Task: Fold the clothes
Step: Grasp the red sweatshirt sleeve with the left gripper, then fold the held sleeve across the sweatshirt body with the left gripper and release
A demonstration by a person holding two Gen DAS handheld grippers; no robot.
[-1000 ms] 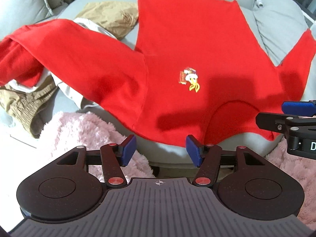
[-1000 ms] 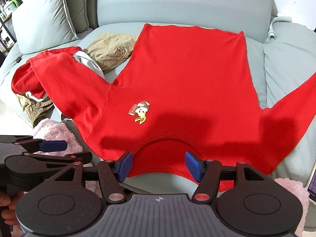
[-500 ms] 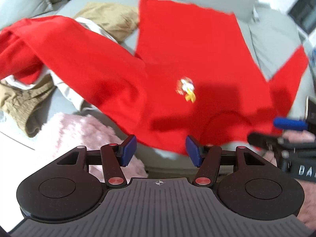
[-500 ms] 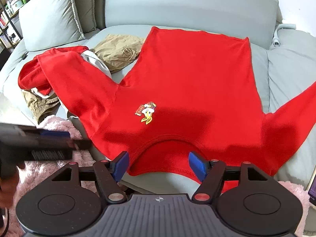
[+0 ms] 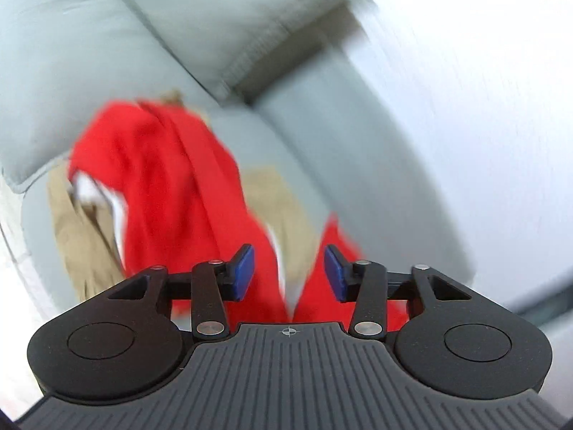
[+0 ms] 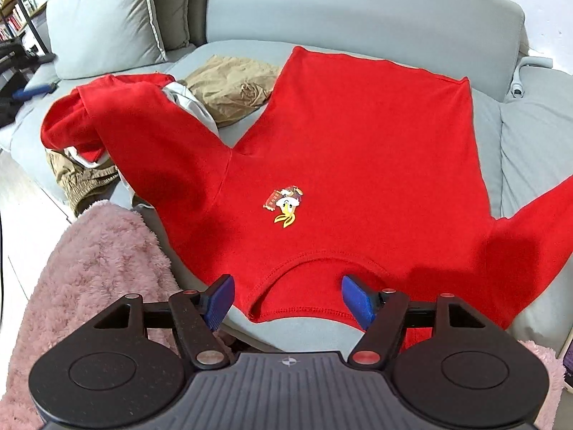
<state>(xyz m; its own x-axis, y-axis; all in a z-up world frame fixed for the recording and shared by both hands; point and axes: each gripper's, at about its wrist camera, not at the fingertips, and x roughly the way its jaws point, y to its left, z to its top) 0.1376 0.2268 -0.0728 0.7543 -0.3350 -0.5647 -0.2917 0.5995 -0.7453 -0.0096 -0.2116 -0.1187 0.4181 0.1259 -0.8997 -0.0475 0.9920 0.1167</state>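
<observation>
Currently the red shirt (image 6: pixel 358 150) lies spread flat, front up, on the grey sofa (image 6: pixel 358 10), collar (image 6: pixel 315 286) at 6 o'clock, hem at 12. A small cartoon patch (image 6: pixel 285 205) sits on the chest. One sleeve runs to 10 o'clock over tan trousers (image 6: pixel 229 86) and a white garment (image 6: pixel 189 104); the other sleeve runs off to 3. A pink fluffy rug (image 6: pixel 104 261) lies at 8 o'clock.

Right gripper (image 6: pixel 288 299): jaws wide, empty, hovering just short of the collar.

Left gripper (image 5: pixel 289 273): jaws wide, empty. Its view is motion-blurred; the red sleeve (image 5: pixel 172 186) and tan cloth (image 5: pixel 82 236) show just ahead at 11 o'clock, on the sofa.
</observation>
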